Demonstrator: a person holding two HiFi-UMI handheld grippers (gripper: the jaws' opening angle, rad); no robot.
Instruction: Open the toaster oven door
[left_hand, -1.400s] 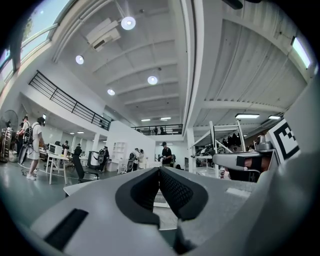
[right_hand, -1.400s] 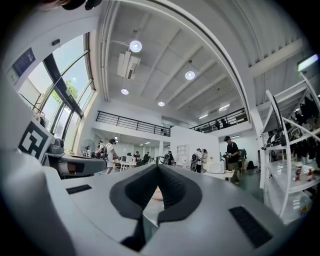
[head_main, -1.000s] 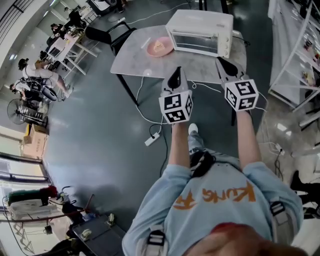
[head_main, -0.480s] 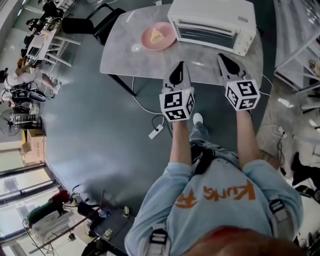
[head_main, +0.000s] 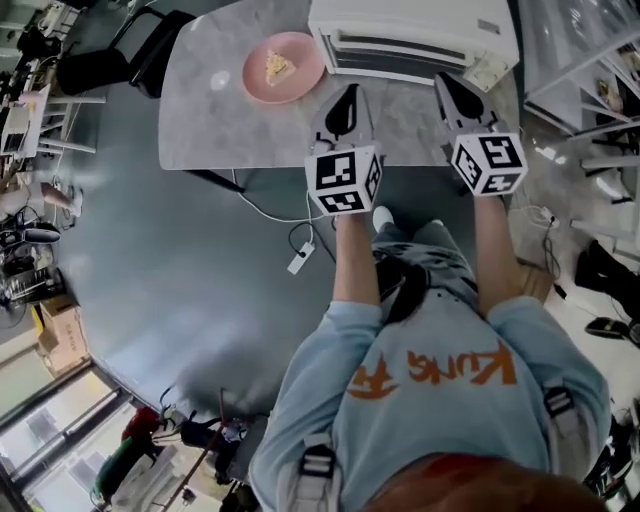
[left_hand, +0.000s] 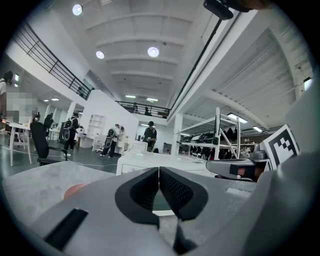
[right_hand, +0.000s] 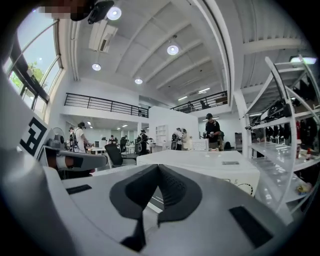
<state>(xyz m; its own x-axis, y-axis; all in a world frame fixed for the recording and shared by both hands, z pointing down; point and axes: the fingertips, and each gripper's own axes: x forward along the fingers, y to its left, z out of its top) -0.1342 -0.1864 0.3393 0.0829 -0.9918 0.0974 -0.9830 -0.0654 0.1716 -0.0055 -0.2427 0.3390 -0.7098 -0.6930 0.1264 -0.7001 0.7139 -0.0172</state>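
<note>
White toaster oven (head_main: 420, 22), door seemingly closed, left tool (head_main: 348, 92) and right tool (head_main: 445, 82) pressed together, empty

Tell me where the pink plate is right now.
In the head view the pink plate sits on the grey table, towards the upper left, just left of the white toaster oven.

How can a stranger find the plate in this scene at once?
Find the grey table ahead of the person. On it, left of the white toaster oven, lies the plate. It is the only round pink thing there, carrying a small yellowish wedge of food.
</note>
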